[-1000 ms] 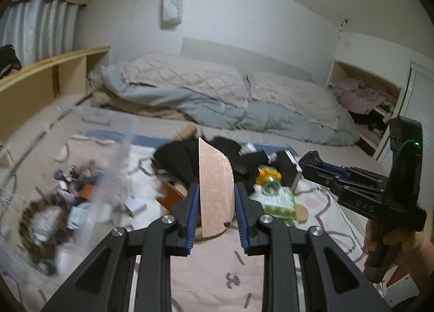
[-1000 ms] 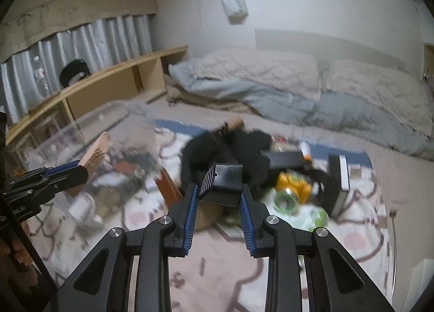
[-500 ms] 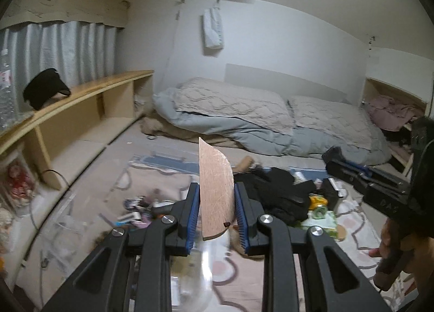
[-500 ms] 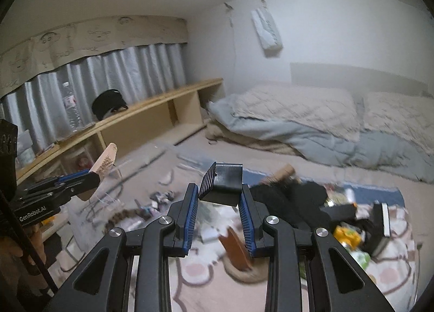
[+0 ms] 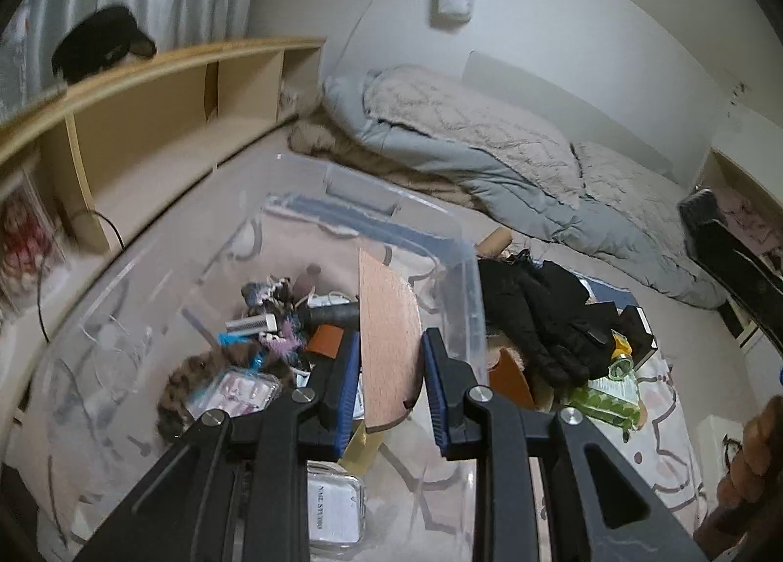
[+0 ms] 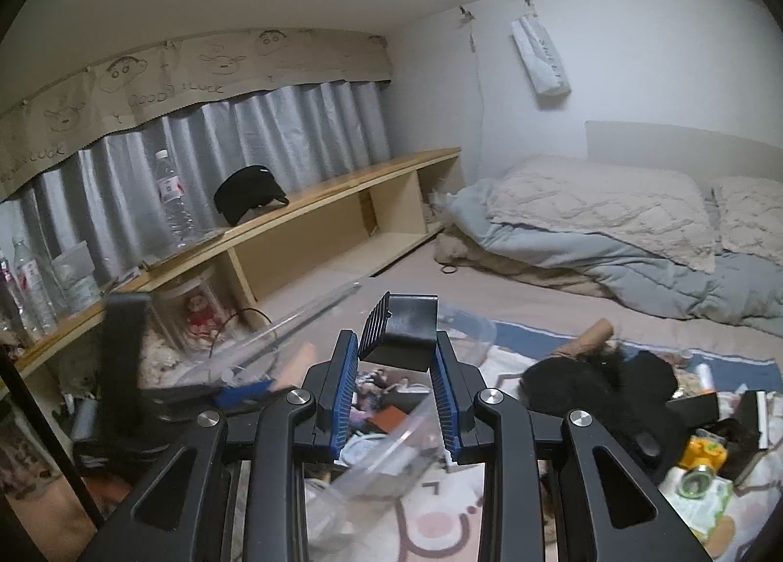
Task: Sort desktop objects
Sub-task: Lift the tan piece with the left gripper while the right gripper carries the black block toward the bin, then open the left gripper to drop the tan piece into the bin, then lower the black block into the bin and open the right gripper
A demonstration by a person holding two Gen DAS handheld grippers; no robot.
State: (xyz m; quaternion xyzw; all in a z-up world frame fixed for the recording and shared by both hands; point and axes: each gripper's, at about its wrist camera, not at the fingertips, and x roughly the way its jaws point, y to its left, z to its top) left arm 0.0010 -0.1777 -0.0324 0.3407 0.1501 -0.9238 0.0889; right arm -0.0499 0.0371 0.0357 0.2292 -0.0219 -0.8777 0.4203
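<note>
My left gripper [image 5: 390,383] is clamped on a thin pinkish-tan board [image 5: 389,342] with one rounded edge, which stands upright between the blue pads and juts up past them. It hangs over the clear plastic bin [image 5: 460,239], above the near right part of it, just inside the bin's right wall. In the bin lie small oddments — a fuzzy brown thing [image 5: 195,373], a clear case [image 5: 235,391] and a brown leather piece [image 5: 324,339]. My right gripper [image 6: 395,391] grips a black ribbed block [image 6: 400,334], tilted between its pads, also above the bin [image 6: 460,322] and nearer its right corner. To the right of the bin, on the patterned mat [image 5: 656,435], sit a heap of black cloth [image 5: 533,312] and a green-patterned packet [image 5: 604,398] — both well outside the bin wall.
</note>
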